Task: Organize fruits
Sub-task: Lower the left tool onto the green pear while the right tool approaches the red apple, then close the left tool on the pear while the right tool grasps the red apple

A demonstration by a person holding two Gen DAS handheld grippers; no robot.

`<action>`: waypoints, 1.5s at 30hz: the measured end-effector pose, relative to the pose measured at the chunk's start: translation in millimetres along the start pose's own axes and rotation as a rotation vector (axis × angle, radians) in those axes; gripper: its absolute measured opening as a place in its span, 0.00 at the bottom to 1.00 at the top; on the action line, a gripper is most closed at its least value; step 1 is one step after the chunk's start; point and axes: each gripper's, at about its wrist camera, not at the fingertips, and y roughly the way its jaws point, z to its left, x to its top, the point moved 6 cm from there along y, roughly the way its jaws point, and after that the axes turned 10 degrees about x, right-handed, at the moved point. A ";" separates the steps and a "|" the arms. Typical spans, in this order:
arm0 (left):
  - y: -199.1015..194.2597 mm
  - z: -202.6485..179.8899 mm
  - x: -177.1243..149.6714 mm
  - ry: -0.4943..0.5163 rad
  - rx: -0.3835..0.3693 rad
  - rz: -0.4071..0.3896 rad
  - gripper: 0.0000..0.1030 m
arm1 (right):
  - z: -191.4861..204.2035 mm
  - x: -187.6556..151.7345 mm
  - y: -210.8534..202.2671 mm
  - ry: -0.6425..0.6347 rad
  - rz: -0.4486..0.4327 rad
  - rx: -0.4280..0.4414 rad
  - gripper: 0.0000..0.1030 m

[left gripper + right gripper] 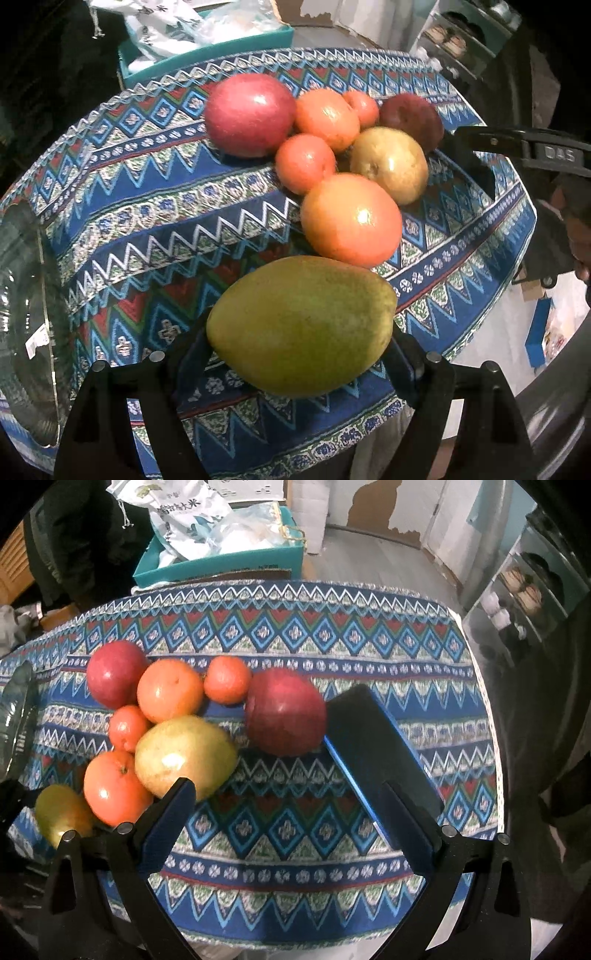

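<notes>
A: Left gripper [301,354]?
B: I see it clamped on the mango [301,325], above the tablecloth [147,229].
A: Right gripper [291,808]?
B: Jaws apart, empty, beside the dark apple [286,712].

dim indoor light, glare spots on fruit [351,218], fisheye-warped dark corners, slight blur

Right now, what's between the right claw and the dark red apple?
Only bare patterned cloth lies between the open right claw and the dark red apple, as the right wrist view shows.
</notes>
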 end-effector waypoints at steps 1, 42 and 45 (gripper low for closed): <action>-2.5 3.9 0.9 -0.009 -0.003 -0.004 0.82 | -2.1 4.2 1.1 0.002 0.001 -0.001 0.97; -9.2 52.5 50.3 -0.184 -0.030 -0.050 0.82 | 1.5 49.3 91.2 -0.008 0.078 0.026 0.64; -10.7 51.9 50.4 -0.182 -0.027 -0.054 0.82 | 1.6 45.0 81.3 -0.016 0.060 0.018 0.64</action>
